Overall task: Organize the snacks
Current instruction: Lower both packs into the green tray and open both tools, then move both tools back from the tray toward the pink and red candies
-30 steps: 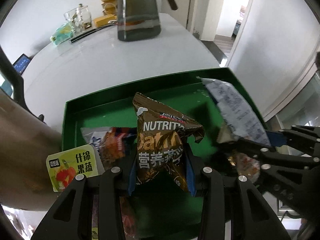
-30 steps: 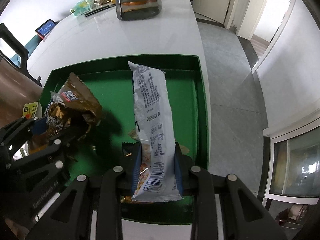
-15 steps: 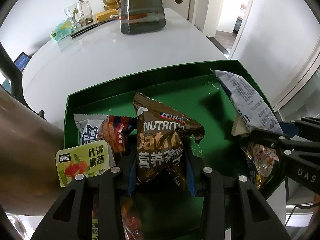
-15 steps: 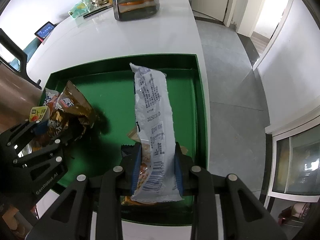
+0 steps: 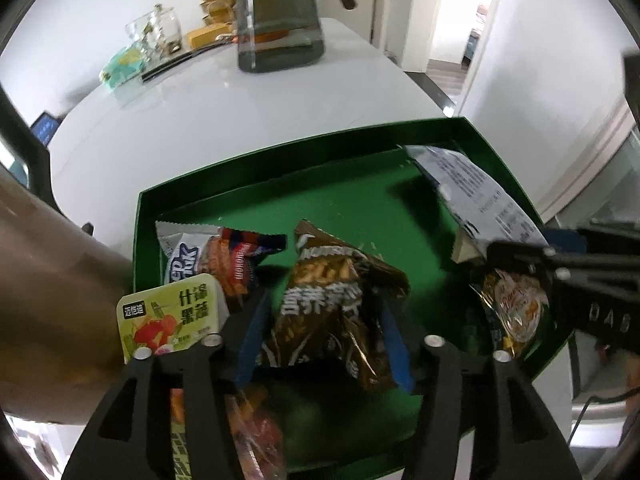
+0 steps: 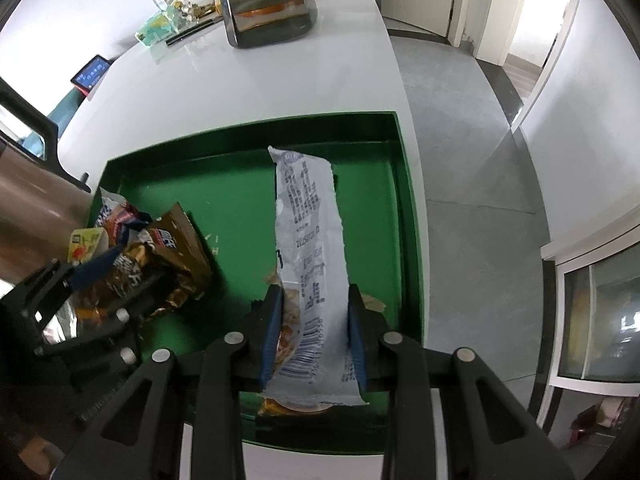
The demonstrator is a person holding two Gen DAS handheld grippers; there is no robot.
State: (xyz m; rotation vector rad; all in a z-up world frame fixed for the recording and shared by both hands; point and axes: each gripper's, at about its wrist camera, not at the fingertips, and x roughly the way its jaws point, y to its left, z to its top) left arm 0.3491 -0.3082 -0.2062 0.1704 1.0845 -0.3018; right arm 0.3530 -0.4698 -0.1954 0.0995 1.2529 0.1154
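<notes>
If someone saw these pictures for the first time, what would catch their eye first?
Probably the two packets held over the green tray: the left gripper is shut on a brown oat packet, and the right gripper on a long white packet. Behind the tray, a dark glass jug stands on the white table.

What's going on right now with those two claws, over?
Left gripper shut on brown oat packet. Right gripper shut on long white packet. Both over green tray; other snacks lie below.
</notes>
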